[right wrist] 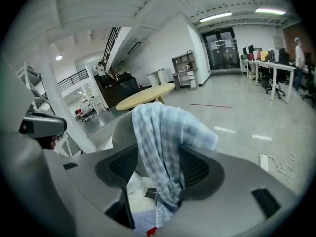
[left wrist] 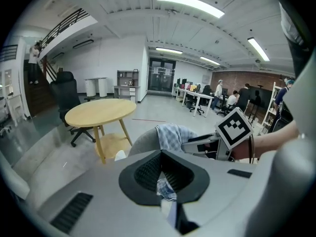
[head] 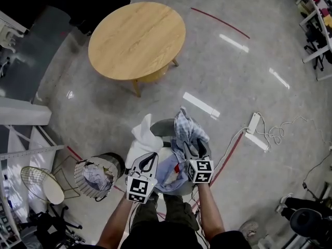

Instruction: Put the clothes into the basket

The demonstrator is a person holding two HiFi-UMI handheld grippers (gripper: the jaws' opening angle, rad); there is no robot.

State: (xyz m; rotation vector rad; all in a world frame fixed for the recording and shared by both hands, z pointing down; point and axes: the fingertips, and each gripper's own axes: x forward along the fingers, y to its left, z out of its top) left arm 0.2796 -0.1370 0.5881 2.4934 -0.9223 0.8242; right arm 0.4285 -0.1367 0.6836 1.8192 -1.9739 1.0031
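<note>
Hanging checked shirt (right wrist: 163, 142) lies between parted jaws of right gripper (right wrist: 158, 168); left gripper (left wrist: 164, 174) apparently pinches cloth (left wrist: 166, 189).

No readable txt, labels, brands or nos. anywhere.

Checked cloth shirt (head: 188, 131); wooden table (head: 137, 38); glossy floor (head: 233, 97).

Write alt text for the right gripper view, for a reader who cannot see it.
A blue-and-white checked shirt hangs draped over one pad of the right gripper, whose jaws stand apart. Behind it are the curved back of a grey chair and, farther off, a round wooden table.
</note>
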